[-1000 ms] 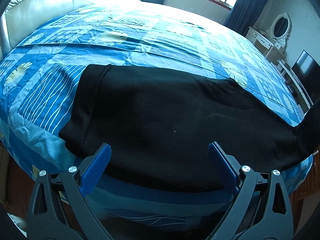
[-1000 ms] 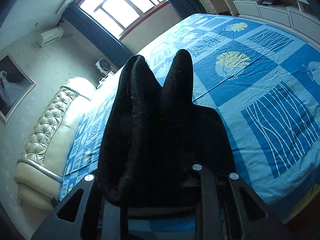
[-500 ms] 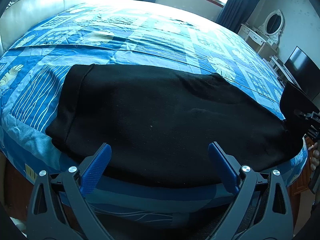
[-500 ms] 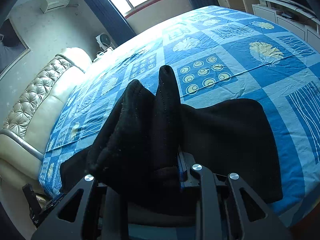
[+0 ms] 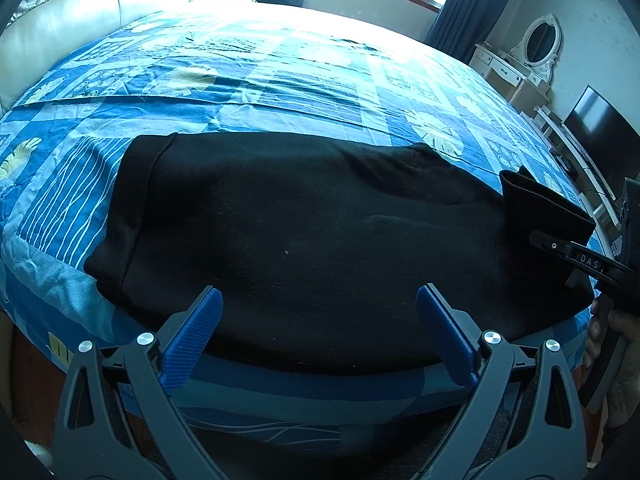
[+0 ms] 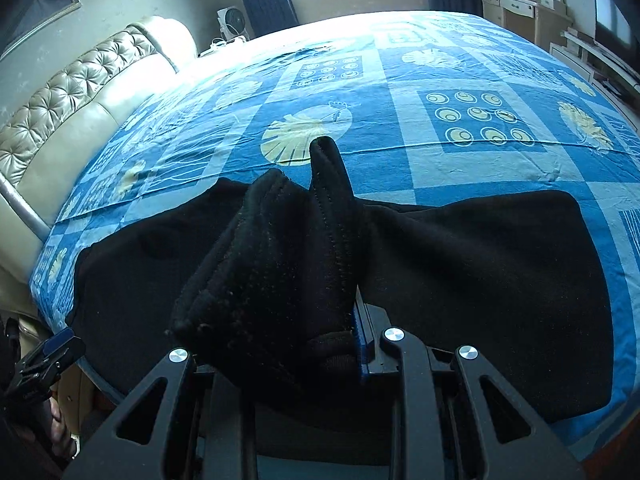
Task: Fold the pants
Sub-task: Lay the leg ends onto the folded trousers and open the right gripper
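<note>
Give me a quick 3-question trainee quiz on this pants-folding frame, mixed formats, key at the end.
1. True or false: the left gripper is open, holding nothing.
2. What does the right gripper hold? A) bedsheet B) black pants C) pillow
3. Fill in: the pants lie on a bed with a ____ patterned sheet.

Key: 1 true; 2 B, a bunched end of the pants; 3 blue.

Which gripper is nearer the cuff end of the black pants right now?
Right. The right gripper is shut on the bunched cuff end, lifted above the bed. The left gripper hangs open near the pants' middle edge, touching nothing.
</note>
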`<state>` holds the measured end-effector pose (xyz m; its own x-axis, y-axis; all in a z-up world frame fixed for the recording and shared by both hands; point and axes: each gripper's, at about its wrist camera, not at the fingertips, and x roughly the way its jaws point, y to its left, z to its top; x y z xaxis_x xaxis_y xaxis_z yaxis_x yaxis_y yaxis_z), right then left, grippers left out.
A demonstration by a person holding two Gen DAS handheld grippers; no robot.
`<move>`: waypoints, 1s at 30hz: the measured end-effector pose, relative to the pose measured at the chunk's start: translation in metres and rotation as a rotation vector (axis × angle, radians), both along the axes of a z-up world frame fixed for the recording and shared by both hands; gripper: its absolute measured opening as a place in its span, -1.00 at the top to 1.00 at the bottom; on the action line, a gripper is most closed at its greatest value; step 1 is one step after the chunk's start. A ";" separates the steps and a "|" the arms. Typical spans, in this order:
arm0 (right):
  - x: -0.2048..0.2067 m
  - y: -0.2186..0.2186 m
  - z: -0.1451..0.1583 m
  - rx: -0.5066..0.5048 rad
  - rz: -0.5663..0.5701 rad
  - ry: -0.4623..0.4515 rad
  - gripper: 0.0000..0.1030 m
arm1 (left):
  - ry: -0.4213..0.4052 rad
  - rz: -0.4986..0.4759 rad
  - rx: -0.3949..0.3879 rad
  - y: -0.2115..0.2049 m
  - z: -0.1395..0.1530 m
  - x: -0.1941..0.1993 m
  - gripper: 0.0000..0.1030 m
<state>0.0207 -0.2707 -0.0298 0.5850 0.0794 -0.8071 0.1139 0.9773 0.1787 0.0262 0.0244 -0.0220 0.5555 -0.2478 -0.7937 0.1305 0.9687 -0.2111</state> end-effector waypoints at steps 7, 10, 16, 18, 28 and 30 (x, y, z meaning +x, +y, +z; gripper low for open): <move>0.004 0.027 -0.010 -0.080 0.041 0.027 0.52 | -0.006 -0.013 0.007 -0.004 0.001 -0.002 -0.89; 0.003 0.032 -0.012 -0.091 0.047 0.030 0.50 | -0.005 -0.012 0.006 -0.004 0.001 -0.002 -0.89; 0.004 0.038 -0.016 -0.087 0.039 0.048 0.37 | -0.005 -0.011 0.004 -0.005 0.000 -0.002 -0.89; 0.004 0.040 -0.016 -0.066 0.036 0.048 0.24 | -0.008 -0.015 0.008 -0.006 0.001 -0.002 -0.89; -0.009 0.063 -0.014 0.068 0.100 0.041 -0.07 | -0.002 -0.013 0.005 -0.005 0.000 -0.002 -0.89; -0.009 0.069 -0.015 0.102 0.117 0.047 -0.08 | -0.001 -0.013 0.004 -0.004 0.000 -0.001 -0.89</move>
